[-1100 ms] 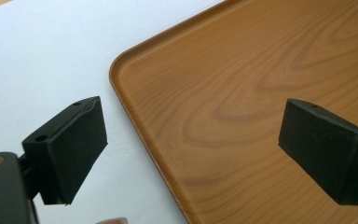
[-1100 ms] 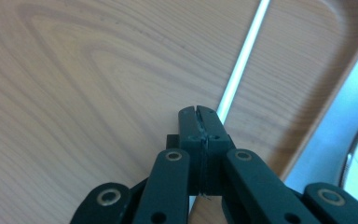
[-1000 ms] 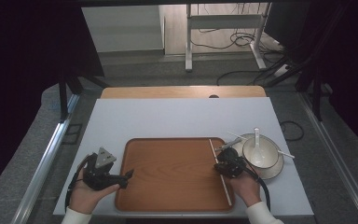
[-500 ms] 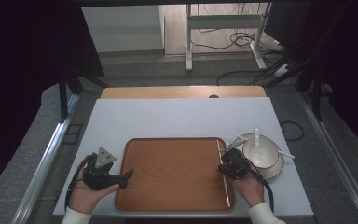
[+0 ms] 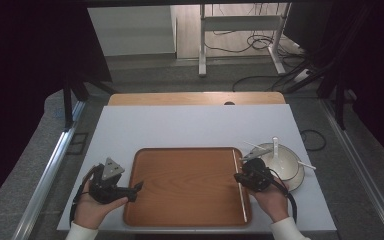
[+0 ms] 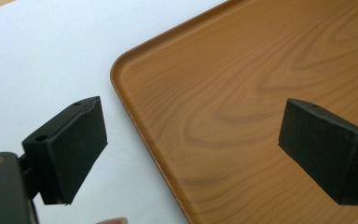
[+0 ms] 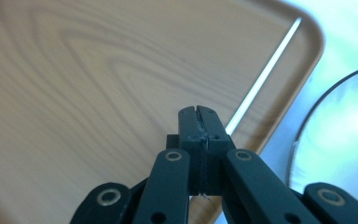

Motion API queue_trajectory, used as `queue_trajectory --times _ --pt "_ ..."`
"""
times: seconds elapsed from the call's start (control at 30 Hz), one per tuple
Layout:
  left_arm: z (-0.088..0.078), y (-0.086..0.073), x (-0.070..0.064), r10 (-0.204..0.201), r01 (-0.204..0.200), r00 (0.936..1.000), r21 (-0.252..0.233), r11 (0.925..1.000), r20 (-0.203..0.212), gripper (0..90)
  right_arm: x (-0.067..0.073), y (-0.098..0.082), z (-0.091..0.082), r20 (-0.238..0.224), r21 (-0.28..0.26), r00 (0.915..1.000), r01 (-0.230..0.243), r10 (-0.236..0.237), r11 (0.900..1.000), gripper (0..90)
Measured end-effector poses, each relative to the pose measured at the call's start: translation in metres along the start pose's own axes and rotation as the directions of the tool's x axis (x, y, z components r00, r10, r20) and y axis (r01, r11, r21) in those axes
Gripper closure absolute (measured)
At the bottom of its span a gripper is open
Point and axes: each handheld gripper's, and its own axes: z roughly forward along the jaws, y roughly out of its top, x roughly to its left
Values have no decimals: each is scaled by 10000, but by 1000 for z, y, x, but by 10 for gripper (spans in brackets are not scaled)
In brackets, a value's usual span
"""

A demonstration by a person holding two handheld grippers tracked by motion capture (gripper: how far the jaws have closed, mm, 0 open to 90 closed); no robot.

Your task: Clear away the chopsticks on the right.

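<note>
- Two grippers sit low over the table, one at each side of the wooden tray (image 5: 185,185).
- Left gripper (image 5: 136,188): jaws spread wide with nothing between them. In the left gripper view (image 6: 193,154) one pad hangs over the white table (image 5: 190,125), the other over the tray, straddling the tray's rim near a rounded corner.
- Left hand (image 5: 91,210) grips the body from 6 o'clock; the grey three-cornered plate (image 5: 113,168) rides on top.
- Right gripper (image 5: 238,176): jaws pressed together, pads meeting, nothing seen clamped in the right gripper view (image 7: 199,122). Tips sit over the tray's 3 o'clock edge.
- Right hand (image 5: 271,197) holds it from 6 o'clock, with a cable trailing back along the wrist.
- Thin white stick (image 5: 239,185) lies in the tray, just inside the 3 o'clock rim and parallel to it; it shows again beyond the closed jaws (image 7: 265,72).
- Tray is otherwise bare wood grain, in the table's near half.
- White bowl (image 5: 286,162) rests on a plate just off the tray at 3 o'clock, right behind the right gripper, with a white utensil (image 5: 275,149) standing in it and slim white sticks poking past its rim.
- Floor cables (image 5: 260,80) and a metal stand lie at 12 o'clock beyond the table.
</note>
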Motion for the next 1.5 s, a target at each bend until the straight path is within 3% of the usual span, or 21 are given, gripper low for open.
queue_trajectory --times 0.27,0.53,0.73,0.9,1.07,1.17,1.3,1.5 --pt "1 0 0 -56 56 10000 -54 10000 -8 73 -12 -1 -44 -331 -1309 9992 176 -221 9912 899" --pt "1 0 0 -36 37 10000 -63 10000 3 73 -28 -7 -76 -371 -2016 9985 328 -411 9789 895" --pt "1 1 0 -38 38 10000 -70 10000 7 73 -41 -12 -91 -380 -2270 9987 239 -333 9736 838" --pt "0 1 0 52 -52 10000 6 10000 17 73 -50 -17 -102 -224 -2341 9991 290 -352 9718 628" --pt "2 1 0 74 -74 10000 52 10000 -3 73 -61 -22 -109 40 -2308 9998 214 -210 9728 505" --pt "1 1 -1 69 -69 10000 30 10000 8 73 -71 -27 -114 229 -2323 9997 -30 86 9726 462" --pt "1 1 -1 68 -68 10000 20 10000 16 73 -81 -35 -123 722 -2467 9974 203 -25 9689 438" --pt "0 1 -1 53 -53 10000 34 10000 -14 73 -97 -46 -135 1177 -2367 9929 128 156 9715 408"
